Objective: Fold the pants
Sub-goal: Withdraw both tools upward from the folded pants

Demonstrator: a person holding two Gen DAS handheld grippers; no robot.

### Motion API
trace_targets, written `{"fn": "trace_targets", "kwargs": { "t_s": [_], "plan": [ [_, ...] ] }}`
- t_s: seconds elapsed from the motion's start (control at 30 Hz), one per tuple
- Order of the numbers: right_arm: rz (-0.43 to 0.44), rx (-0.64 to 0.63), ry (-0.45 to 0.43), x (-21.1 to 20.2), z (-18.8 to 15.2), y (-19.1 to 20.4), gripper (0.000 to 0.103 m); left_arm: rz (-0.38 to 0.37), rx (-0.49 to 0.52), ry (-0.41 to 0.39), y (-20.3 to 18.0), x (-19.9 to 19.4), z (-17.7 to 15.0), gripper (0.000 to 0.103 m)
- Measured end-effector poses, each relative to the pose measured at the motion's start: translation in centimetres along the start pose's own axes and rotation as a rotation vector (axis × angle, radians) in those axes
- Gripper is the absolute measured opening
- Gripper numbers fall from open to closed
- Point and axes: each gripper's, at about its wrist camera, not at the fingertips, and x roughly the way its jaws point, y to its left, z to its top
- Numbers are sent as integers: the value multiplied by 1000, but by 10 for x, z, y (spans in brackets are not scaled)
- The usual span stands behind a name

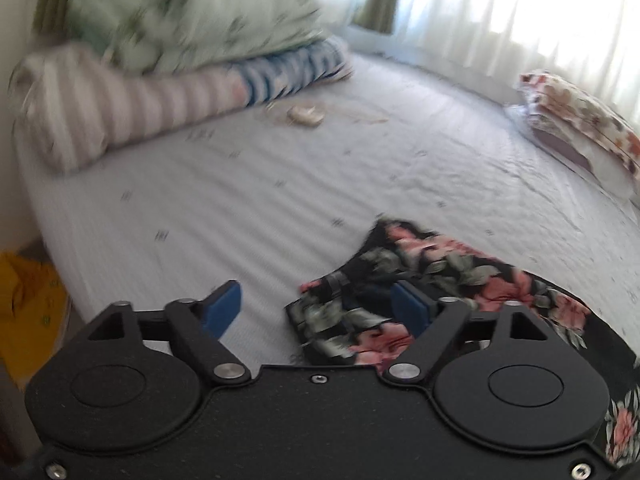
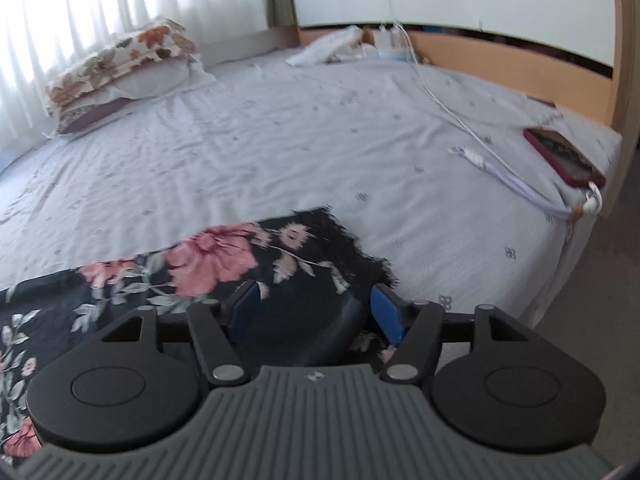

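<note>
Black pants with pink flowers [image 1: 420, 272] lie on the pale bed sheet [image 1: 280, 168]. My left gripper [image 1: 318, 306] is open over the pants' left end, its right blue pad above the cloth and its left pad over bare sheet. In the right wrist view the pants [image 2: 224, 260] lie flat toward the near edge of the bed. My right gripper [image 2: 316, 312] is open just above their right end, with both blue pads over or beside the fabric. Neither gripper holds anything.
A striped bolster [image 1: 120, 108] and a heap of green bedding [image 1: 192, 12] lie at the far left. A floral pillow [image 2: 120, 68] sits by the curtains. A red phone [image 2: 564, 156] and a white cable [image 2: 460, 120] lie at the bed's right edge near the wooden headboard [image 2: 520, 60].
</note>
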Motion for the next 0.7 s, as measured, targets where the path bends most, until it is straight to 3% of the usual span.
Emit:
{"fn": "trace_targets", "kwargs": {
  "t_s": [0.1,0.23,0.3,0.37,0.47,0.7],
  "plan": [
    [51,-39,-31,-17,-3,18,82,-73,76,-24,-29,-21,0,90],
    [158,-86,-50,-32,-14,51,85,-250,136,26,-72,-37,-15,90],
    [220,-112,-50,-35,-25,72,85,-340,172,67,-96,-44,-34,84],
    [275,-152,-51,-38,-39,98,85,-418,217,112,-118,-49,-53,71],
    [353,-238,-48,-43,-68,140,86,-512,290,191,-149,-57,-89,62],
    [501,-441,-49,-63,-130,219,86,-615,345,333,-174,-60,-148,50]
  ]
}}
